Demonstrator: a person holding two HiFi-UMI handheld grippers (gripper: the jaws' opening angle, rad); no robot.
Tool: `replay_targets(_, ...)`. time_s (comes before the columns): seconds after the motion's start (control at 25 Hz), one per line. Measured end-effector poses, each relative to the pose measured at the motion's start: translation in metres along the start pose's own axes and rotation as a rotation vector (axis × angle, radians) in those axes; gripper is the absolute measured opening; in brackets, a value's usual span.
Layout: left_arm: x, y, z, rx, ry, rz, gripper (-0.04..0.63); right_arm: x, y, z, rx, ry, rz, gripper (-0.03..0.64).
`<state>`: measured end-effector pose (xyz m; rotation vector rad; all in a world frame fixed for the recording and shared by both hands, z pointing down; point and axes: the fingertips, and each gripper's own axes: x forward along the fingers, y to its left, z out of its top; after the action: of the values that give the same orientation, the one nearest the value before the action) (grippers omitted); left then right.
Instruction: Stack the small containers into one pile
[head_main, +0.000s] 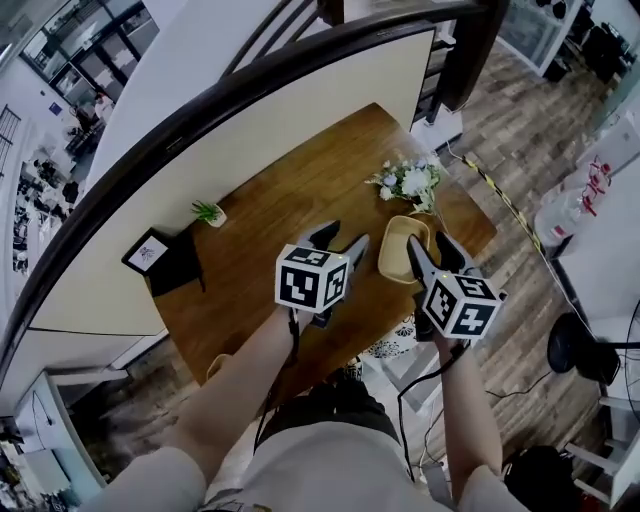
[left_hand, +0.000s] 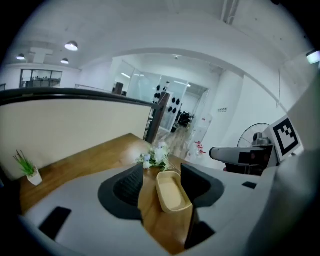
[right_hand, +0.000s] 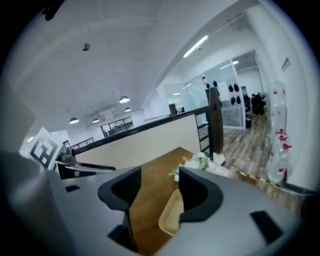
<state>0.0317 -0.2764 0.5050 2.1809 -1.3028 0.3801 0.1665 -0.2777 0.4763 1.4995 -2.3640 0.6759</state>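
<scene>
Both tongs, left (head_main: 343, 238) and right (head_main: 430, 246), hang open and empty above the counter (head_main: 290, 195). The tan container (head_main: 402, 248) looks light, stiff and smooth — best pinched across a long rim.

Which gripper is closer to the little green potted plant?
Left. The left gripper hangs over the table's middle, right of the potted plant in the head view; the right gripper is farther right, by the yellow container.

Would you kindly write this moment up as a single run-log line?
left gripper: open, empty | right gripper: open, empty | tan container: on table, not held | flowers: beyond container
</scene>
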Motion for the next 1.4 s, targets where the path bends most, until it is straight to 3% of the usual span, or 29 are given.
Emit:
replay_targets(0.24,-0.082,-0.004,0.042,0.051,-0.146,0.047,0.241,-0.044,0.065,0.05,-0.073,-0.107,0.116,0.244)
replay_targets(0.4,-0.135,-0.008,0.058,0.14,-0.219,0.104,0.241,-0.07,0.108,0.071,-0.146,-0.152,0.194,0.244)
replay_targets(0.64,-0.216,-0.003,0.07,0.156,-0.314,0.183,0.241,-0.102,0.169,0.089,-0.276,-0.214,0.284,0.244)
replay_targets(0.88,-0.296,0.011,0.065,0.189,-0.376,0.322,0.241,-0.123,0.225,0.097,-0.246,-0.226,0.448,0.242)
replay_targets(1.04,-0.337,0.019,0.047,0.208,-0.372,0.408,0.241,-0.131,0.251,0.09,-0.267,-0.215,0.498,0.241)
replay_targets(1.4,-0.381,0.038,0.025,0.132,-0.401,0.519,0.241,-0.127,0.295,0.071,-0.305,-0.169,0.61,0.239)
